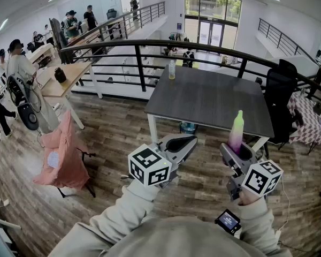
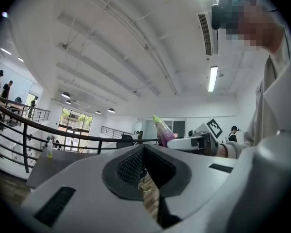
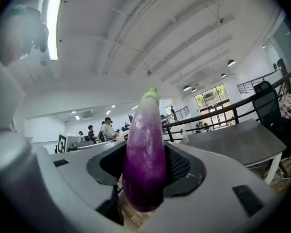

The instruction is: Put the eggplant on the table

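Eggplant [image 3: 145, 154] is up in the air, folks, purple body clamped between the pads of the right gripper [image 1: 238, 153] and its pale green tip pointing at the ceiling. So the pickup part is settled: the right gripper view shows both pads pressed against the eggplant's sides, jaws standing fairly wide because the vegetable fills them. Over on the other side, the left gripper [image 1: 190, 142] hangs level with its jaws drawn together and nothing between them; it looks like a spectator in this one. Now the table [image 1: 208, 98]: grey top, just ahead of the person, with only a small bottle [image 1: 172, 69] standing at its far edge by the railing [image 1: 142, 63]. From the head view the eggplant sits at the near edge, close to the near right corner, above the wooden floor [image 1: 123, 138] rather than over the tabletop as far as I can judge. It rests on nothing but those pads. By my reckoning the task is partway there: grip secured, delivery not yet made. What is left is to carry it forward over the grey surface, bring it down until it touches, then let the jaws part so it lies there on its own.
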